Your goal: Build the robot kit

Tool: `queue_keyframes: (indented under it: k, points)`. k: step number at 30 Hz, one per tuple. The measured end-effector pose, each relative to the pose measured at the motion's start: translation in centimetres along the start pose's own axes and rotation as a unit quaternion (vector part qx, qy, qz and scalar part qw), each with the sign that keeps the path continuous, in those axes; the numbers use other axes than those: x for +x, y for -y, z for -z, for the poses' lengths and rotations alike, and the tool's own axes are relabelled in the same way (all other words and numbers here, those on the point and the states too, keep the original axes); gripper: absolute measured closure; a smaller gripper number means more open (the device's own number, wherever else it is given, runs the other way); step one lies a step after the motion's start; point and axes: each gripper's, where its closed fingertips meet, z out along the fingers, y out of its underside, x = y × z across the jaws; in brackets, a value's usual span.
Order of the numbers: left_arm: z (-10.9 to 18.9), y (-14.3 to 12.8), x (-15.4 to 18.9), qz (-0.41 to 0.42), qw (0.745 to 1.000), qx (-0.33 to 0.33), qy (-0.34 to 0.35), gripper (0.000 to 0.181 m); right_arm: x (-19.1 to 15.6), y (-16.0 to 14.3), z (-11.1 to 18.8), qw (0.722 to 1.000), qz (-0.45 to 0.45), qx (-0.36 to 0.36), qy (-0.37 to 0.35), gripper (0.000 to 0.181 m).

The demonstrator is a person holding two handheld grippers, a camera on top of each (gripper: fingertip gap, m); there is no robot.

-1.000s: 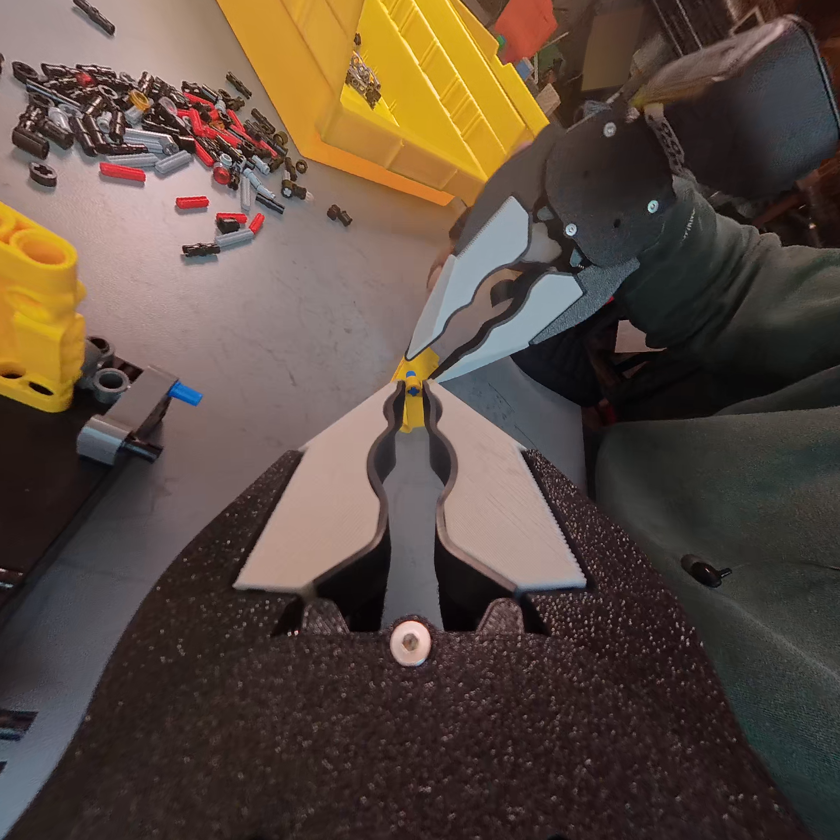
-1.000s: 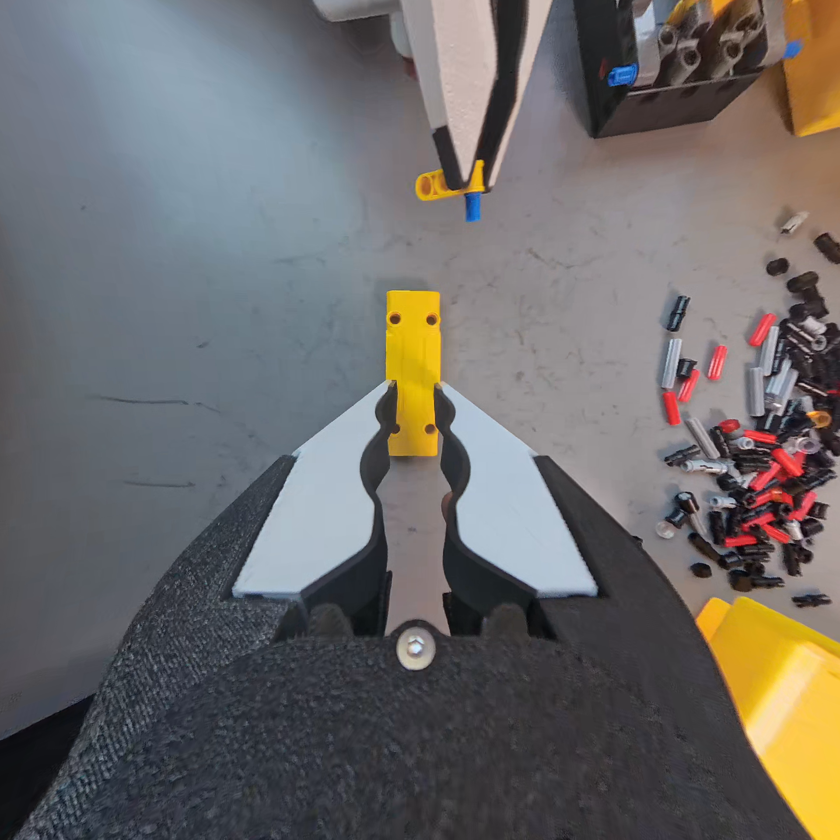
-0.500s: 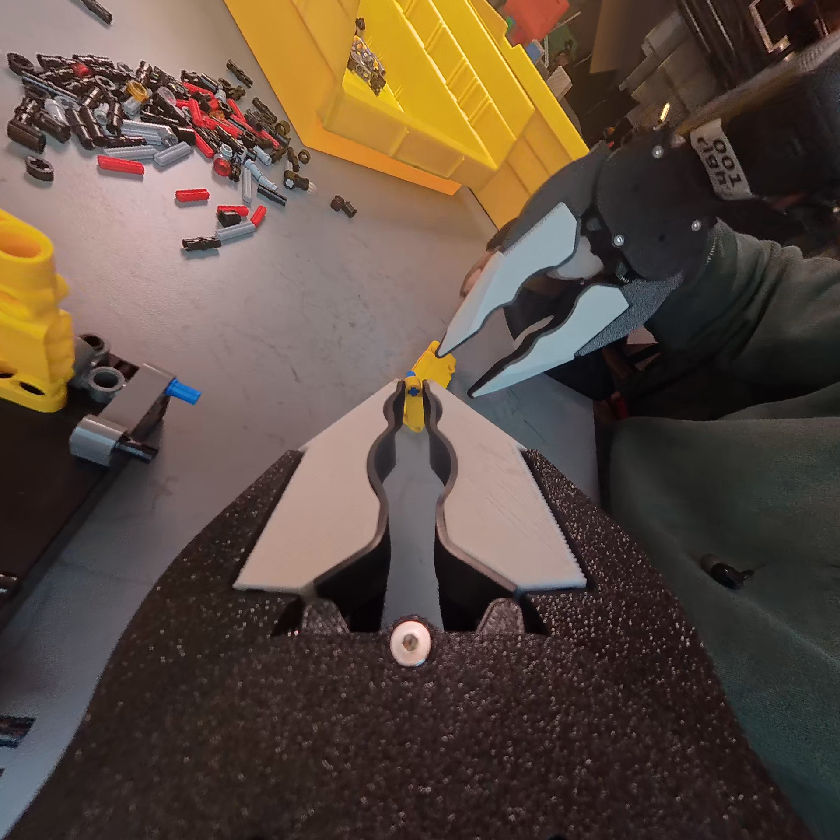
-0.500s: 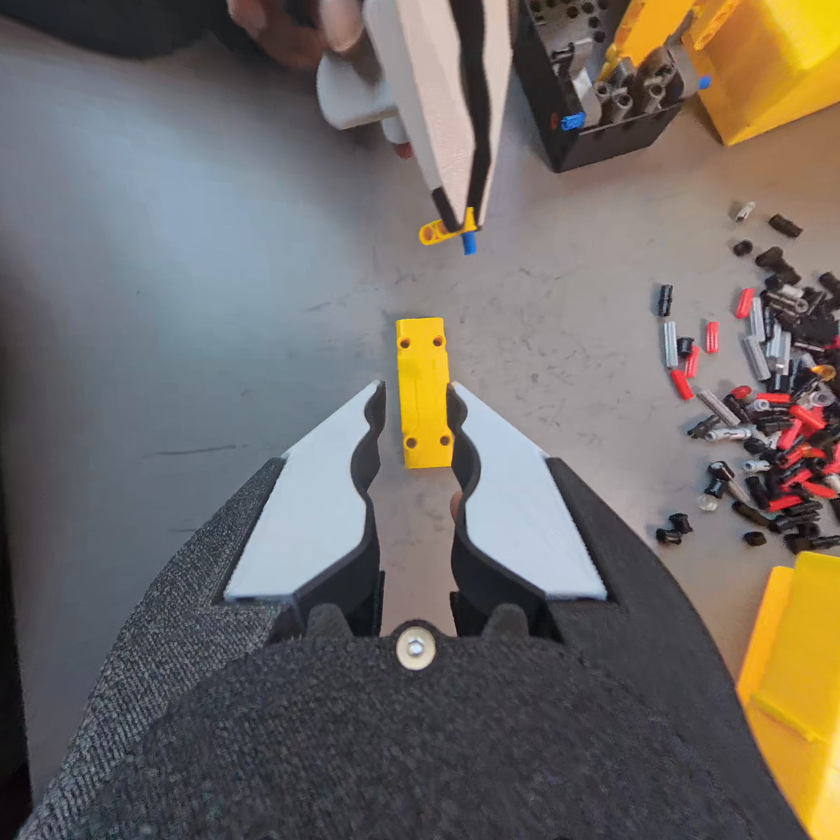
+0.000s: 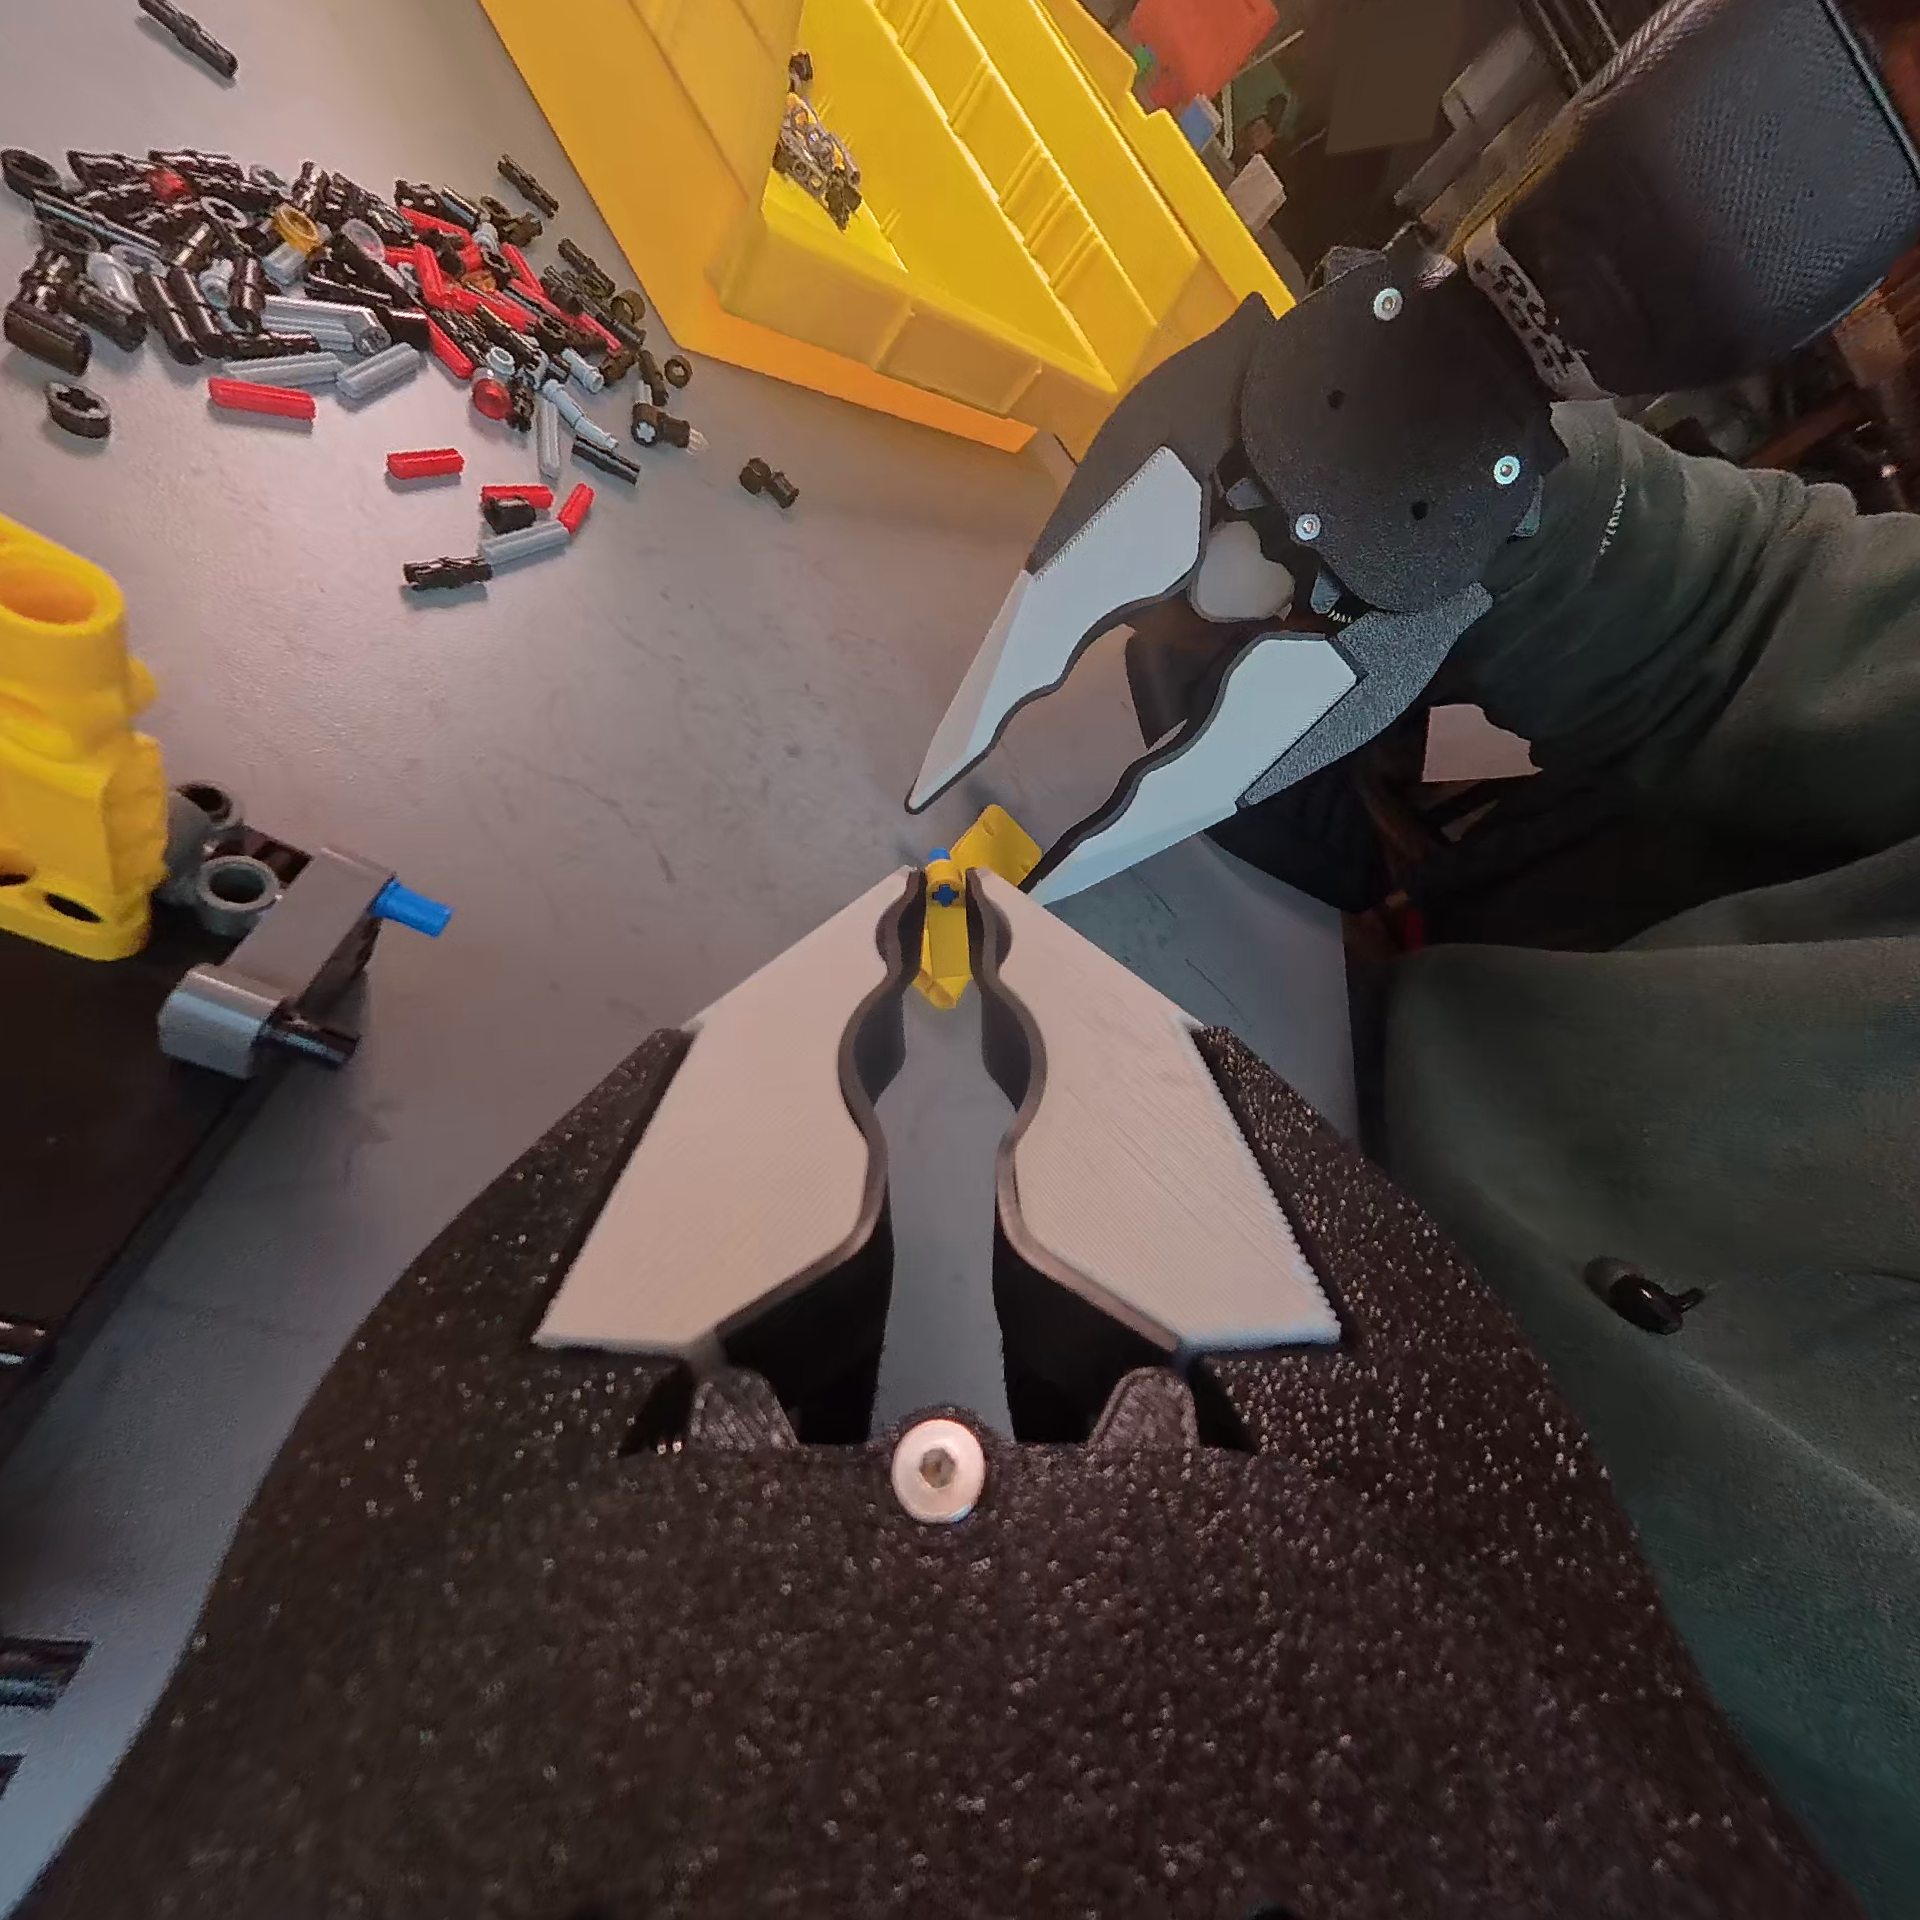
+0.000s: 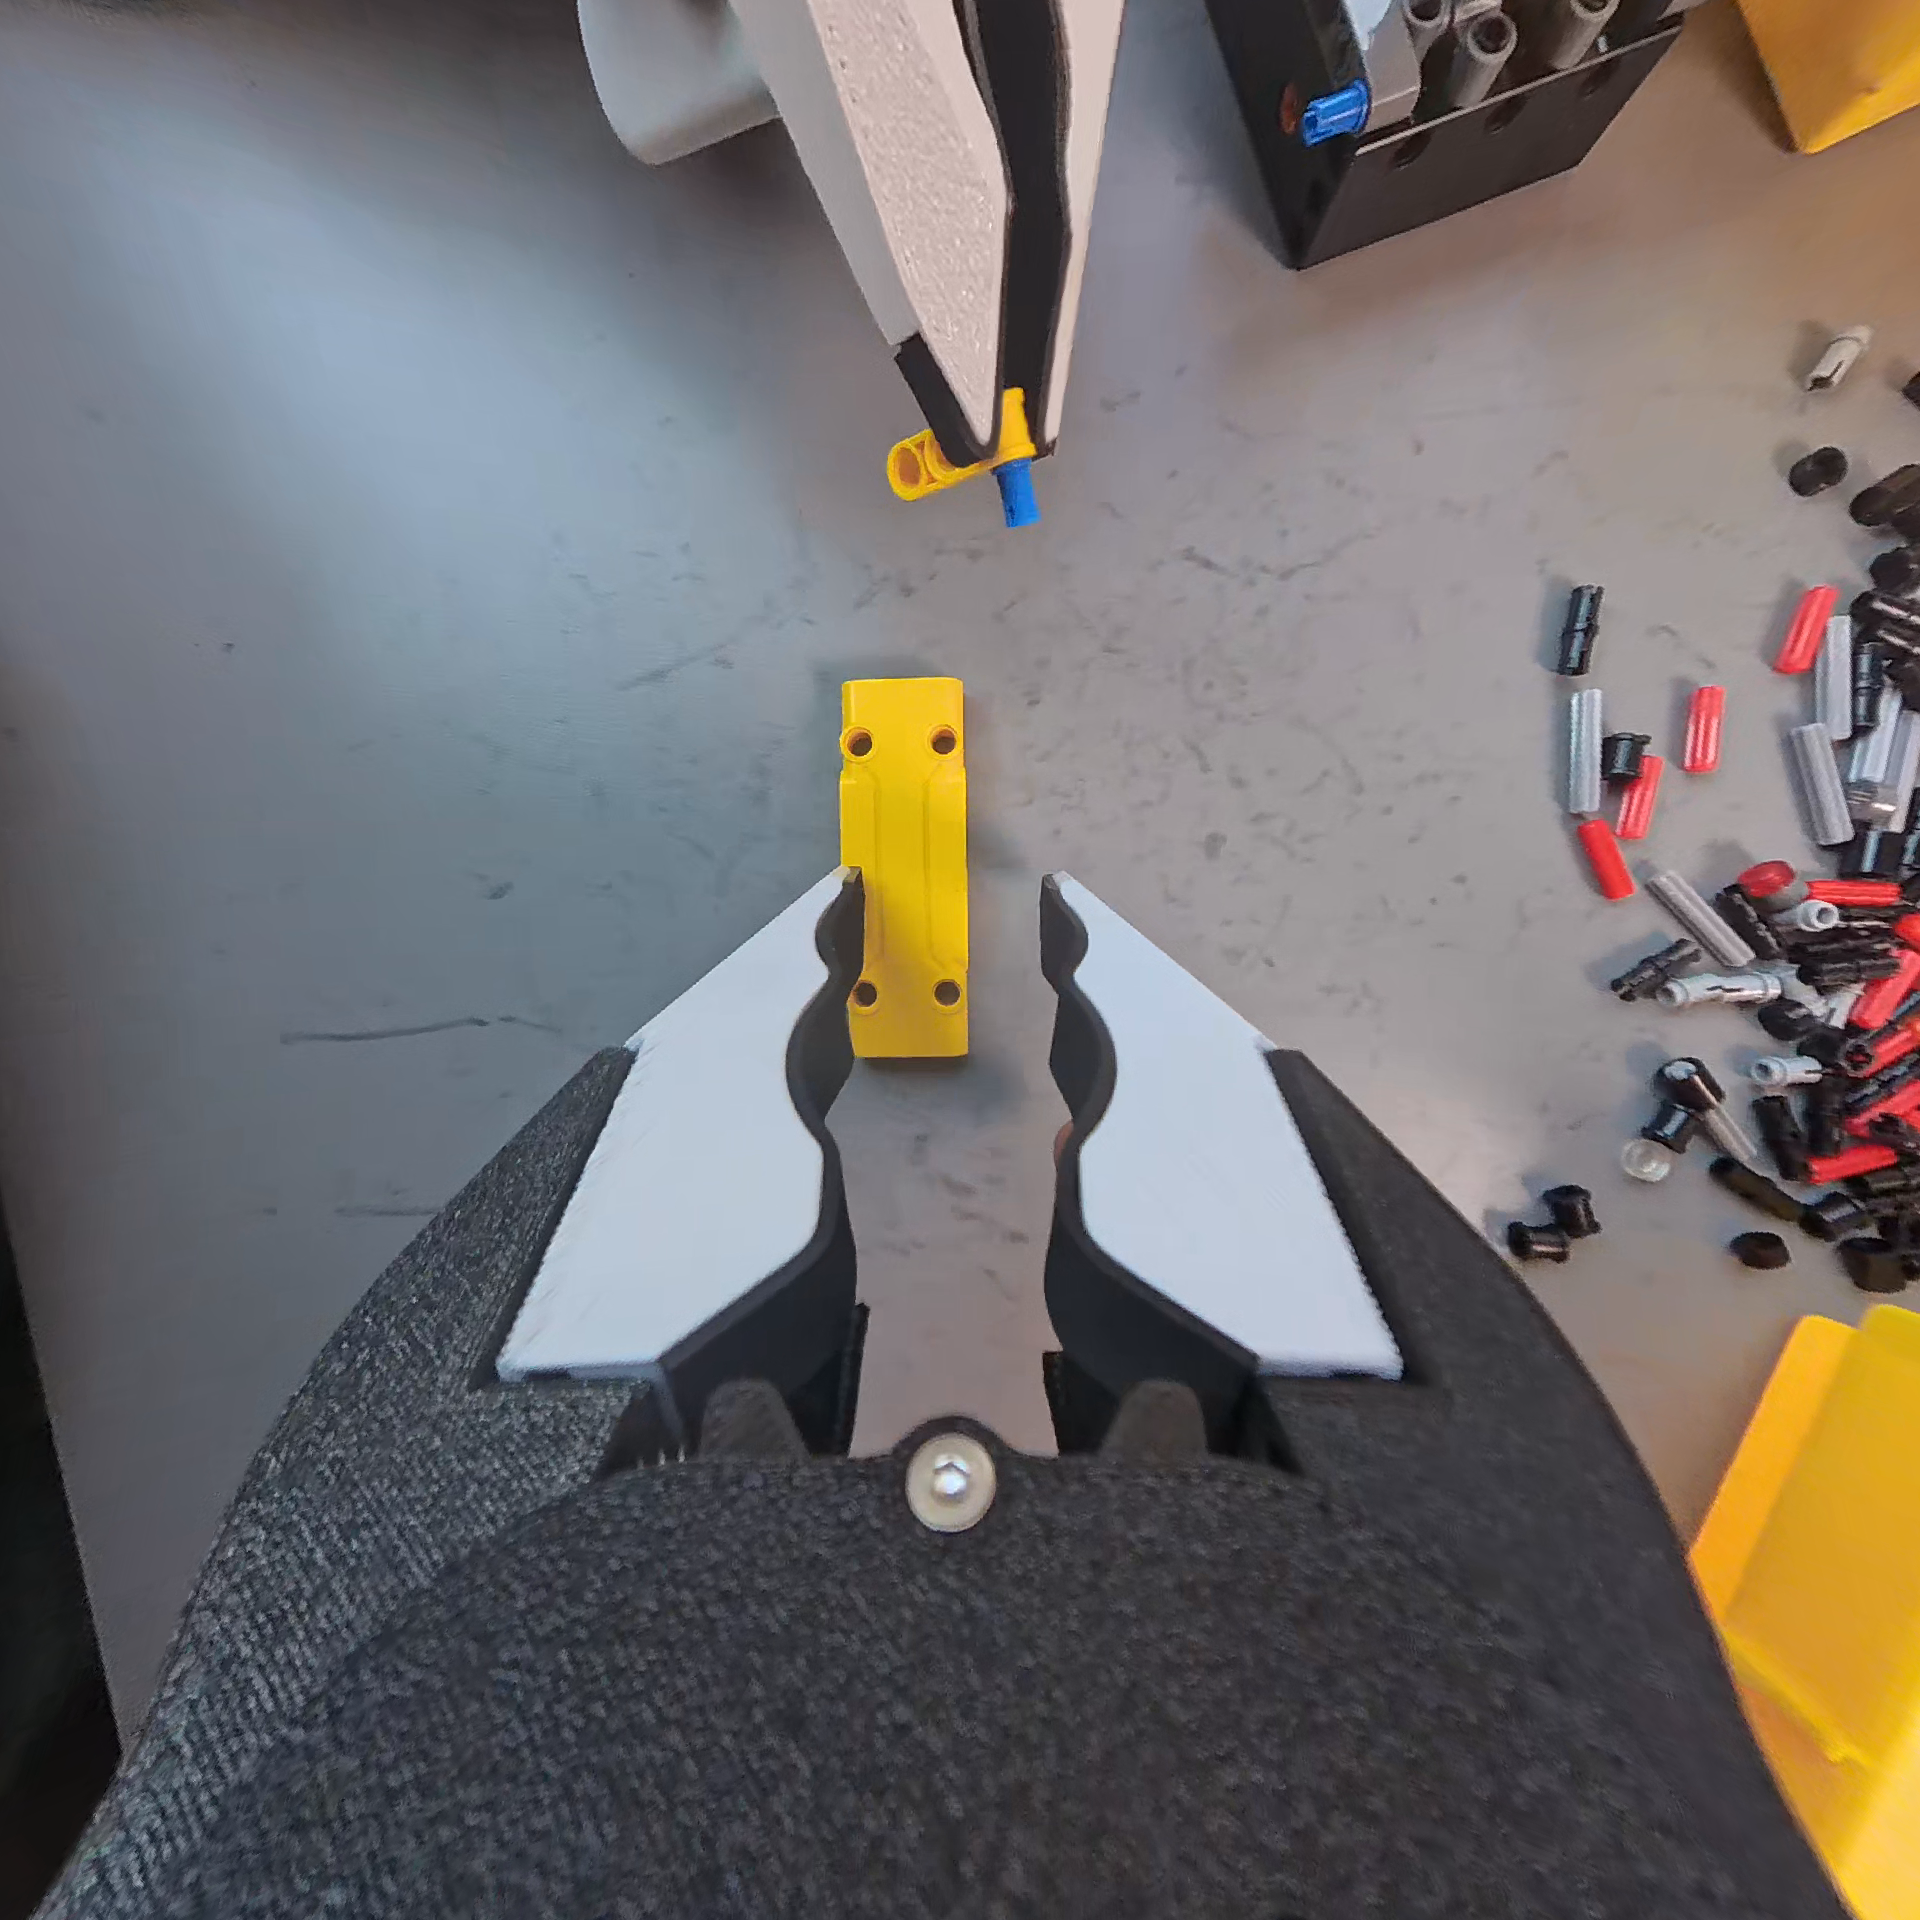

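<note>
The small yellow piece (image 5: 943, 940) with a blue pin (image 6: 1016, 497) through it is pinched between the tips of your left gripper (image 5: 943, 891), whose fingers are closed tight on it. In the right wrist view the piece sticks out sideways from those tips, its round end to the left, and the pin points down toward the grey table (image 6: 416, 623), held clear of the surface.

Just below it in that view a yellow block (image 6: 906, 868) with four holes lies flat on the table. Your right gripper (image 6: 948, 881) has its fingers spread apart around the near half of the block. The left finger (image 6: 727, 1081) sits right against the block's side; I cannot tell whether it touches. The right one stands off from it with bare table between. The block is loose, not gripped.

To the right of the block a scatter of small red, black and grey pins (image 6: 1808, 935) is spread over the table, well apart from both grippers. Beyond the left gripper a black box (image 6: 1455, 156) holds grey parts and a blue pin at its edge. In the left wrist view a large yellow part (image 5: 62, 769) rests on that box. Yellow bins (image 5: 935, 208) stand at the far side of the pins, and another yellow bin corner (image 6: 1829, 1579) shows at the lower right of the right wrist view. Your green sleeve (image 5: 1714, 675) fills the right side of the left wrist view.
</note>
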Motion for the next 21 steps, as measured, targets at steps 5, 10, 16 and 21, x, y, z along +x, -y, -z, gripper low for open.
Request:
queue_keyframes:
  k: [5, 10, 16, 21]
  points:
    - [0.1, 0.1, -0.1, 0.0, 1.0, 0.003, 0.003, 0.175, -1.5, -0.8, -0.3, 1.0, 0.022, -0.01, -0.015, 0.143]
    - [0.1, 0.1, 0.1, -0.003, 1.0, 0.001, 0.001, 0.175, -2.2, -0.7, -0.3, 0.999, 0.038, 0.017, -0.03, 0.158]
    - [-0.1, -0.3, 0.1, -0.006, 1.0, -0.008, -0.001, 0.175, -2.1, -0.4, -0.3, 0.995, 0.096, -0.004, -0.022, 0.154]
    - [-0.1, -0.6, 0.9, -0.045, 0.999, -0.027, -0.011, 0.175, -2.9, 0.1, -0.7, 0.991, 0.129, -0.029, 0.015, 0.147]
